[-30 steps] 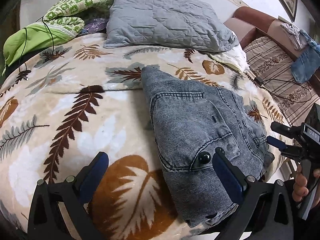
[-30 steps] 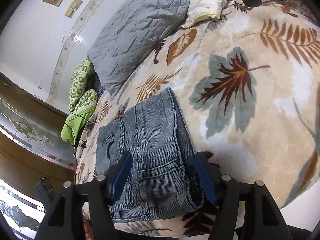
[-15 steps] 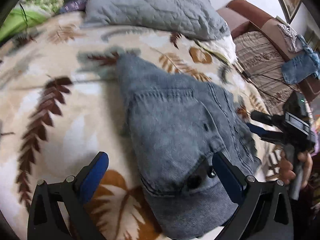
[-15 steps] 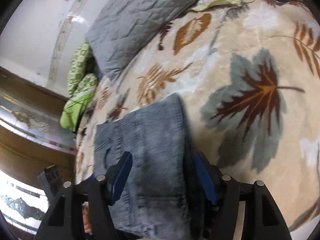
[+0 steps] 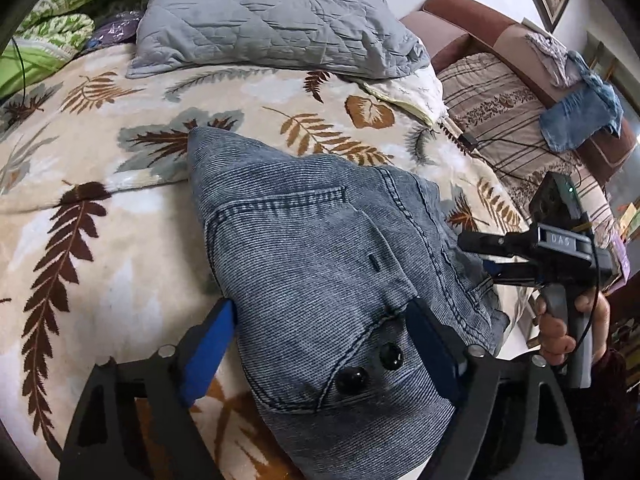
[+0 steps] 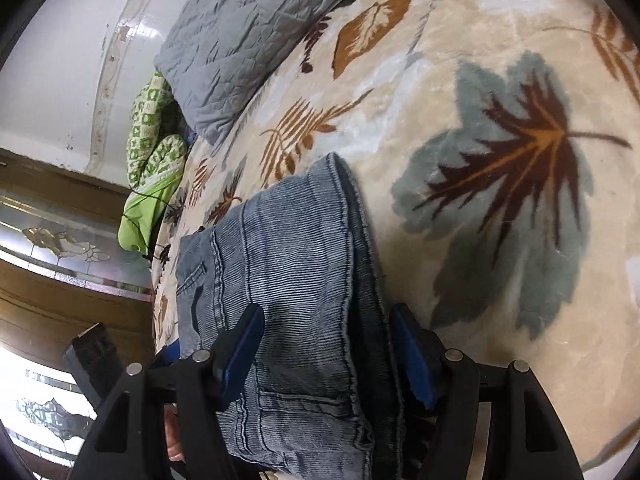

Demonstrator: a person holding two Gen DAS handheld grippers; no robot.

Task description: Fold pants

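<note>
**Folded jeans straddled by both grippers**

While the folded pants [image 5: 320,280] lie at lower centre of frame on the leaf-print bed [image 5: 100,208], left gripper [image 5: 320,344] & right gripper [image 6: 324,344] each have jaws spread around the denim, not clenched. Grey pillow [image 5: 264,20] sits upper centre.

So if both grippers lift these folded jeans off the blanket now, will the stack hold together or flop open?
The jeans look like thick ribbed denim, so probably heavy for their size. Several layers show at the folded edge, so unsupported parts will likely sag. The plush blanket may drag if they are pushed.
</note>
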